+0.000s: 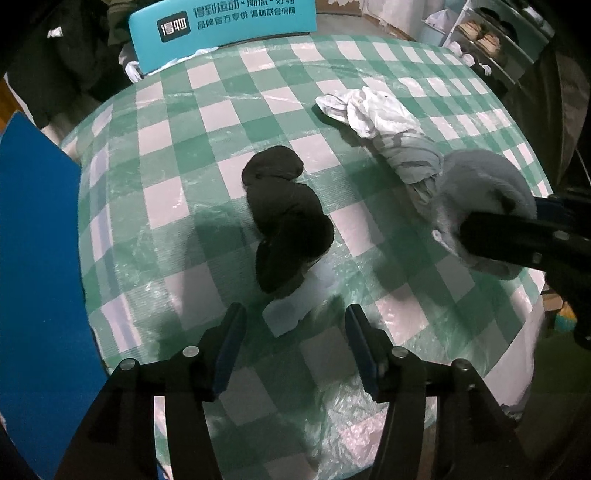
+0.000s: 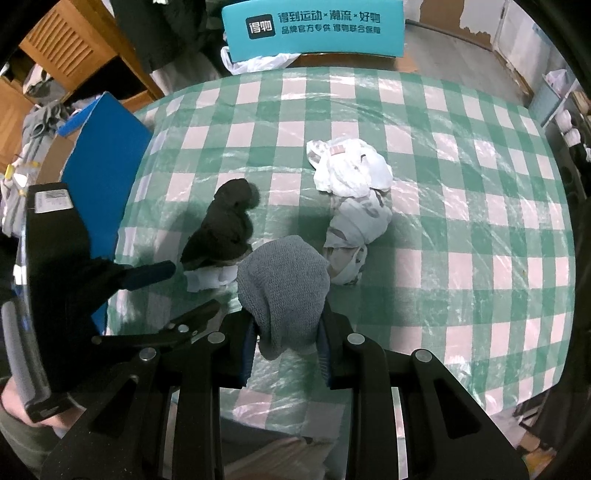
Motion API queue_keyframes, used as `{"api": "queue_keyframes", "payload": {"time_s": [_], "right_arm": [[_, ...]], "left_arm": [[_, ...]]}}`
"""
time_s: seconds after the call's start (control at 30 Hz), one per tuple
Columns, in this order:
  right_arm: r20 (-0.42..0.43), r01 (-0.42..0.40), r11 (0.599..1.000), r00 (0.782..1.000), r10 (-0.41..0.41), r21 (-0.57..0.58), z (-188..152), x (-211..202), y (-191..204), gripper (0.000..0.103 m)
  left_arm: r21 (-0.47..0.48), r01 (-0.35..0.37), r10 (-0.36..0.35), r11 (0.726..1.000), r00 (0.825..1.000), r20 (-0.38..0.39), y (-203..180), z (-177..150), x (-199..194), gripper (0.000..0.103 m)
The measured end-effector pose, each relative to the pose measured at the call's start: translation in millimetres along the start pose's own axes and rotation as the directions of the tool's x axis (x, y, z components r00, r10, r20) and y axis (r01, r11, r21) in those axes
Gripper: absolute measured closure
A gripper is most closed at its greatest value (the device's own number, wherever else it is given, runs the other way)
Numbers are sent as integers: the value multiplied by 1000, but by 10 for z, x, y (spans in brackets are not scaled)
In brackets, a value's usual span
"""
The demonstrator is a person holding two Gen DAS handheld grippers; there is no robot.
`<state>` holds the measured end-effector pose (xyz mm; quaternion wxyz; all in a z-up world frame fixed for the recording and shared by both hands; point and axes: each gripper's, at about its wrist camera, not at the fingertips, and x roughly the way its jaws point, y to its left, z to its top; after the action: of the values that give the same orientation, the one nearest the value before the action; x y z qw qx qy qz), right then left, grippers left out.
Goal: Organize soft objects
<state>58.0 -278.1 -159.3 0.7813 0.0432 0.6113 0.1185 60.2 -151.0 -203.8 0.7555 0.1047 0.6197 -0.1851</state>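
My right gripper (image 2: 286,345) is shut on a grey knitted sock (image 2: 282,288) and holds it above the checked tablecloth (image 2: 461,221); the sock also shows in the left wrist view (image 1: 484,199). My left gripper (image 1: 295,332) is open and empty, just short of a black sock bundle (image 1: 286,218) lying on a small white cloth (image 1: 291,306). The black bundle also shows in the right wrist view (image 2: 225,225). A white and pale grey bundle (image 1: 384,125) lies further back; in the right wrist view (image 2: 354,192) it sits beyond the grey sock.
A blue board (image 1: 37,277) stands at the table's left edge. A teal chair back (image 2: 314,27) with white lettering is at the far side. A shelf unit (image 1: 487,37) stands at the far right, a wooden cabinet (image 2: 74,48) at the far left.
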Motion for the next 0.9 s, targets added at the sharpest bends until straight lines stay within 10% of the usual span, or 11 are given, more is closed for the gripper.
{"api": "queue_keyframes", "payload": {"time_s": [0.3, 0.67, 0.9], "right_arm": [[4, -12, 1000, 1000, 12, 17, 7, -11, -61, 77], [8, -20, 1000, 1000, 20, 17, 28, -26, -62, 77], [15, -19, 1000, 1000, 19, 10, 28, -60, -32, 77]], "left_arm": [[-1, 5, -5, 1000, 1000, 17, -43, 50, 74, 46], [13, 7, -7, 1000, 1000, 20, -26, -7, 38, 90], [34, 9, -10, 999, 1000, 30, -68, -77, -78, 92]]}}
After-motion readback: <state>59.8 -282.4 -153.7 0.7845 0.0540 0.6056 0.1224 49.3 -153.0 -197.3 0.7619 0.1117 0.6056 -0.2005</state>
